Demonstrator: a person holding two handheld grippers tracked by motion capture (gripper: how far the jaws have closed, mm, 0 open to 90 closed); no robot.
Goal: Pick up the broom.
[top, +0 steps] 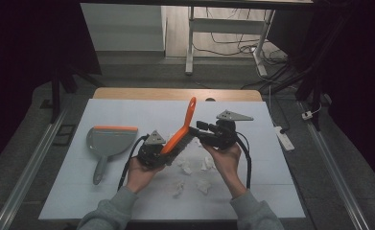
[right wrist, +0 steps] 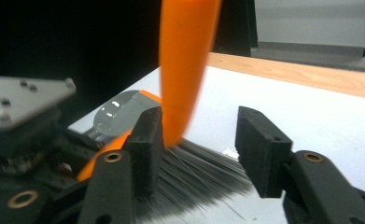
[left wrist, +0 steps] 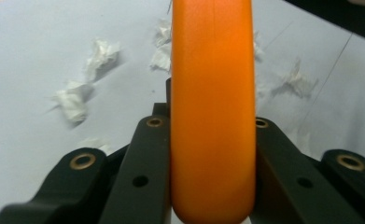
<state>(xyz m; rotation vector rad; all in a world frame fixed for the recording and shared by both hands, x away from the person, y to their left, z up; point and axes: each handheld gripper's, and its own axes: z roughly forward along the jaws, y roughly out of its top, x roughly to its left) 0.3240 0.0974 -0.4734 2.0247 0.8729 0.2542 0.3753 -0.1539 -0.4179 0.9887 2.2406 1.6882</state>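
An orange hand brush (top: 179,132) with grey bristles is held above the white table, its handle pointing up and away. My left gripper (top: 165,148) is shut on the brush; in the left gripper view both jaws press the sides of the orange body (left wrist: 213,116). My right gripper (top: 198,132) stands open around the brush from the right. In the right gripper view the handle (right wrist: 185,60) rises beside the left jaw, the bristles (right wrist: 199,172) lie between the jaws, and the right jaw stands apart. Crumpled paper scraps (top: 189,167) lie on the table below.
A grey dustpan (top: 109,141) with an orange lip lies at the table's left, handle toward the person. The white table cover (top: 127,110) ends at a wooden strip (top: 175,93) at the back. More paper scraps (left wrist: 73,100) are scattered under the grippers.
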